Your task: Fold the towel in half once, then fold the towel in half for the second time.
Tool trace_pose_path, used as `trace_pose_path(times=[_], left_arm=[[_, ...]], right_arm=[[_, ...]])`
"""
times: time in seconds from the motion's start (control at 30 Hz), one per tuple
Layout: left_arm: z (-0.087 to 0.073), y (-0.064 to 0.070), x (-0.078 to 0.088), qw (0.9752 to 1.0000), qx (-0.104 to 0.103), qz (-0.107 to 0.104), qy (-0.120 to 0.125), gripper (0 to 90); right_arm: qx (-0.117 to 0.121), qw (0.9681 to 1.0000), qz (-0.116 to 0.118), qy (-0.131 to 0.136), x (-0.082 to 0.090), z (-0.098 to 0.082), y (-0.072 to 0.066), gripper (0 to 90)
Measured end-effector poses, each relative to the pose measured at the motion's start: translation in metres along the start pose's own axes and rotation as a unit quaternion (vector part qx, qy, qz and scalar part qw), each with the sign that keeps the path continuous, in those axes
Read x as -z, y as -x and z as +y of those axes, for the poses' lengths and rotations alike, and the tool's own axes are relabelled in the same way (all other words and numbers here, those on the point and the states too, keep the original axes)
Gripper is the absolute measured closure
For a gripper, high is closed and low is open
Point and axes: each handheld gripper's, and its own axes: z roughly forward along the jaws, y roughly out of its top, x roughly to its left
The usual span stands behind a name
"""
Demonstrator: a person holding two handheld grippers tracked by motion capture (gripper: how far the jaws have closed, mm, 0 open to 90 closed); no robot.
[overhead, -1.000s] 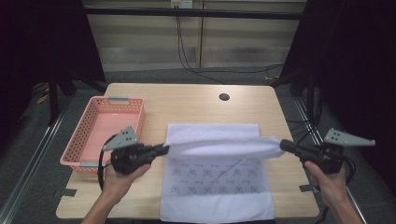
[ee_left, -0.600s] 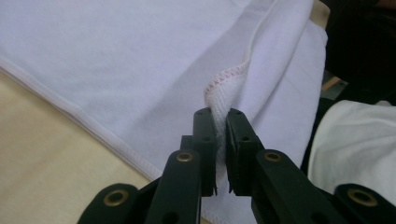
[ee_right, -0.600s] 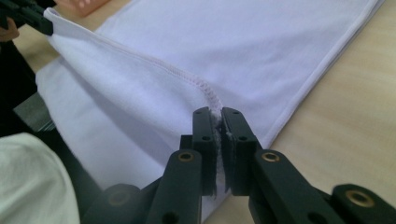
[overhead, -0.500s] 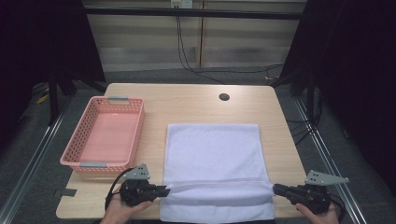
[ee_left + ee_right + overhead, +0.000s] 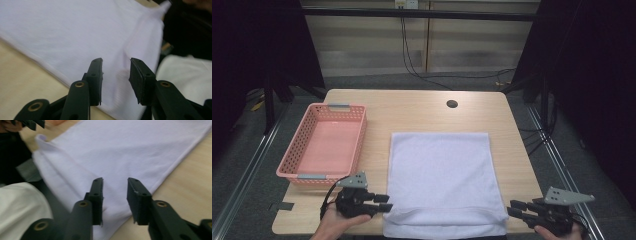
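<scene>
Here one folded white towel [image 5: 441,180], one pink basket [image 5: 324,145], two grippers, left [image 5: 386,203] and right [image 5: 511,208], jaws just released beside the towel

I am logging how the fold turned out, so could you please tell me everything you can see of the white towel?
The white towel is a soft, finely ribbed cloth, folded over on itself, with doubled layers showing along its near edge. It lies flat on the wooden table, right of the pink basket and apart from it, its near edge about at the table's edge. The left hand-held gripper and right hand-held gripper sit at its near corners; their jaws have just been opening and now stand apart, gripping nothing.
</scene>
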Motion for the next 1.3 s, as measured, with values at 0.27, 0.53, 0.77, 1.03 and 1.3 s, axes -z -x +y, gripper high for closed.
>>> trace_pose_path(times=[0.27, 0.53, 0.77, 1.03, 1.3], left_arm=[[0.027, -0.035, -0.041, 0.9971, -0.002, 0.069, -0.032, 61.9], [0.028, -0.049, -0.062, 0.9927, -0.009, 0.104, -0.06, 72.6], [0.02, -0.035, -0.059, 0.9933, -0.021, 0.083, -0.078, 87.4], [0.001, -0.004, -0.053, 0.9941, -0.016, 0.054, -0.093, 86.9], [0.0, -0.001, -0.05, 0.9953, -0.017, 0.035, -0.089, 80.0]], right_arm=[[0.011, 0.9973, -0.061, -0.039, -0.064, 0.038, 0.044, 49.7], [0.03, 0.9925, -0.082, -0.086, -0.126, 0.053, 0.069, 55.2], [0.057, 0.9897, -0.076, -0.108, -0.114, 0.039, 0.058, 80.0], [0.041, 0.9913, -0.048, -0.115, -0.092, 0.02, 0.042, 79.8], [0.039, 0.9906, -0.027, -0.128, -0.073, 0.008, 0.026, 74.6]])
